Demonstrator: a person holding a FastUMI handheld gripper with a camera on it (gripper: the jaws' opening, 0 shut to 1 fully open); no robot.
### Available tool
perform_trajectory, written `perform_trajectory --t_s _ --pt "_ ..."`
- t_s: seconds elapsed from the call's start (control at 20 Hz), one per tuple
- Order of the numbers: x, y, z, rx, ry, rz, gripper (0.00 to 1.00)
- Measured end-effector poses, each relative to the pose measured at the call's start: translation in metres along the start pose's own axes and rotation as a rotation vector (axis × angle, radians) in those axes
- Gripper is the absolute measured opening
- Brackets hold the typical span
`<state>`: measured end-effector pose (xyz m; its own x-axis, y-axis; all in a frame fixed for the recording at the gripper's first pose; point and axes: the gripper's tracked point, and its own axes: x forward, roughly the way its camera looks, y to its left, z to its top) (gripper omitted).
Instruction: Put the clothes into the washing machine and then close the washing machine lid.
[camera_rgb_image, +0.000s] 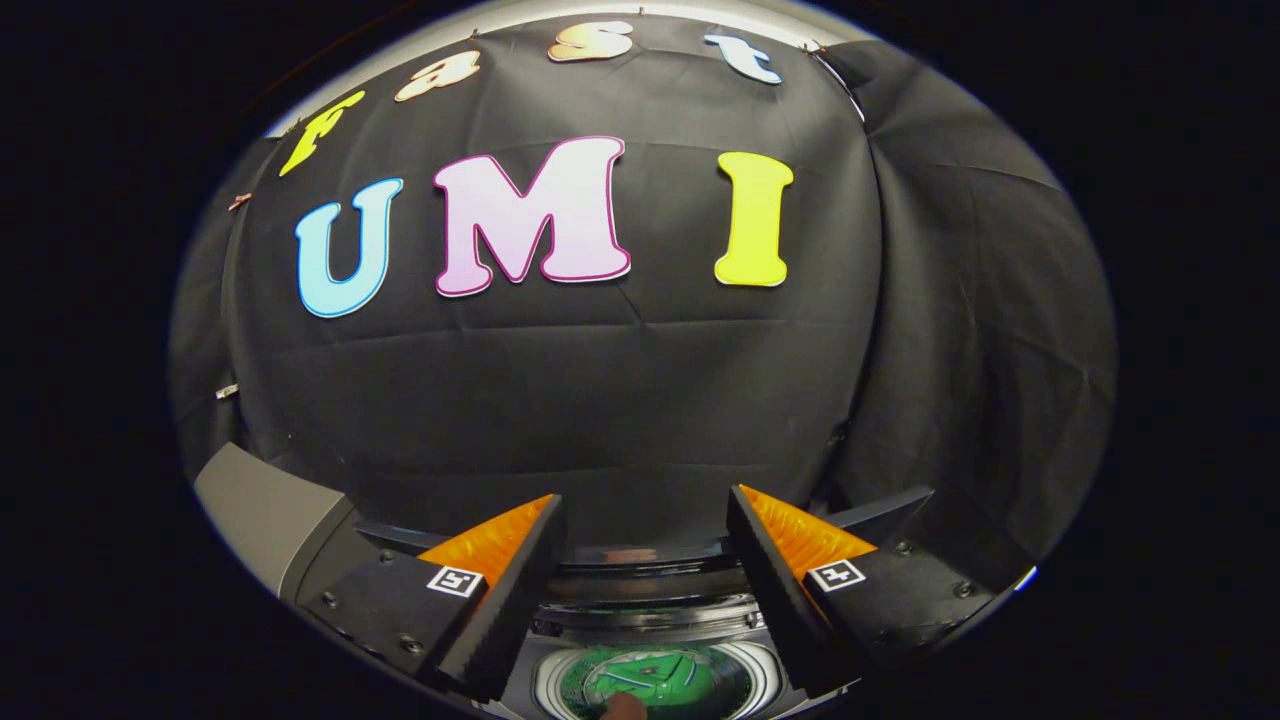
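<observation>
Green clothes (655, 682) lie inside the washing machine (650, 600) drum, seen below and between the fingers of the tongs (645, 520), which are spread apart, empty, held level above it.

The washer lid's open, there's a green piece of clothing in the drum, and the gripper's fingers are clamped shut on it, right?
Not quite. In the gripper view the gripper is open, its fingers spread apart and holding nothing. The green garment does lie in the washing machine drum below them, lid open.
</observation>
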<state>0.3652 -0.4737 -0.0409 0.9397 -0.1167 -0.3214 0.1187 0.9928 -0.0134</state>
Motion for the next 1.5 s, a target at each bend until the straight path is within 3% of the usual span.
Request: perform_trajectory --t_s 1.5 --pt "-0.064 -0.002 -0.032 -0.005 -0.037 -0.003 1.00"
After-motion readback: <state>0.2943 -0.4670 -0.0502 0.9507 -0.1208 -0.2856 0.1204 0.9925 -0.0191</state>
